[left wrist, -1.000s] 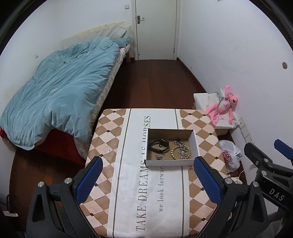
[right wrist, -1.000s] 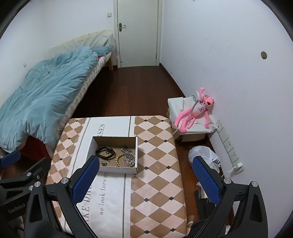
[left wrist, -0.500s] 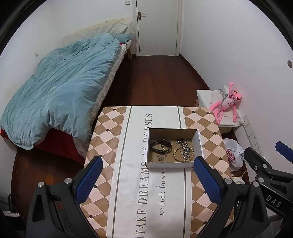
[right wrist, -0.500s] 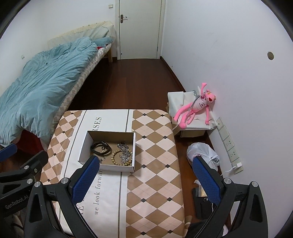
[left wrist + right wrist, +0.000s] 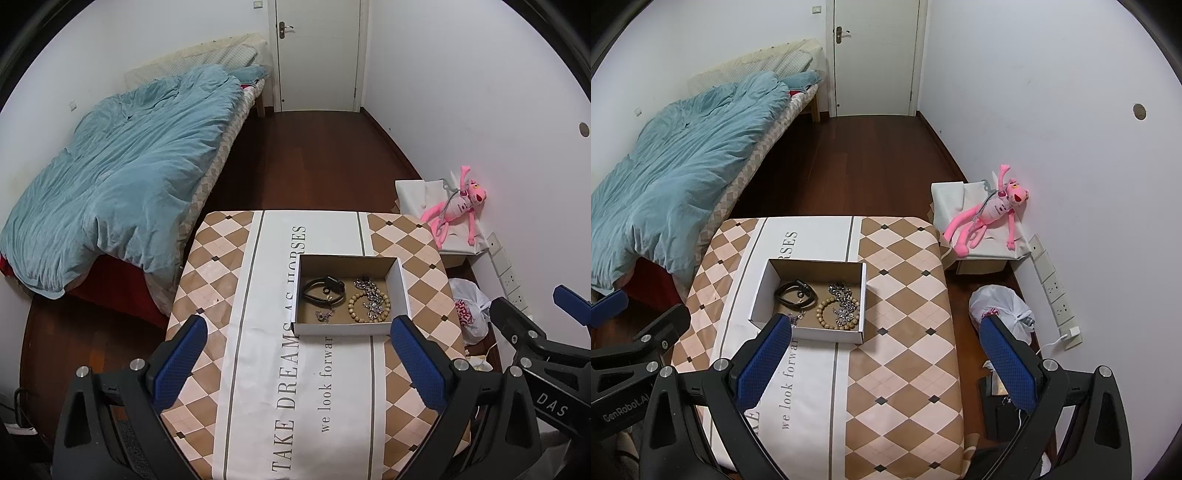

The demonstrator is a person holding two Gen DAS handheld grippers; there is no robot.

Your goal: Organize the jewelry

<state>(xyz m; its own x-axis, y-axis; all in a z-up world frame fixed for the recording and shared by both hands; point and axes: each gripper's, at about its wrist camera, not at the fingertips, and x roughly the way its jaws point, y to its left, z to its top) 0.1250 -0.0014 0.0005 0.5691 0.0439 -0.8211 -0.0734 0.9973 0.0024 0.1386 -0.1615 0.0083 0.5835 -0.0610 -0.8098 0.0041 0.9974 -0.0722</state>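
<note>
A shallow white cardboard box (image 5: 402, 284) (image 5: 863, 295) stands on the table. Inside lie a black leather bracelet (image 5: 325, 290) (image 5: 795, 293), a wooden bead bracelet (image 5: 356, 308) (image 5: 827, 314), a silver chain (image 5: 371, 291) (image 5: 844, 295) and a small silver pendant (image 5: 323, 315). My left gripper (image 5: 297, 365) is open and empty, high above the table's near part. My right gripper (image 5: 886, 362) is open and empty, above the table to the right of the box.
The table (image 5: 221, 280) has a checkered cloth with printed words. A bed with a blue duvet (image 5: 122, 177) is at the left. A pink plush toy (image 5: 988, 218) lies on a white box at the right wall, a plastic bag (image 5: 1001, 306) below it.
Both grippers have risen and pulled back a little, so the table and box look lower and smaller in view. Both stay open and empty.
</note>
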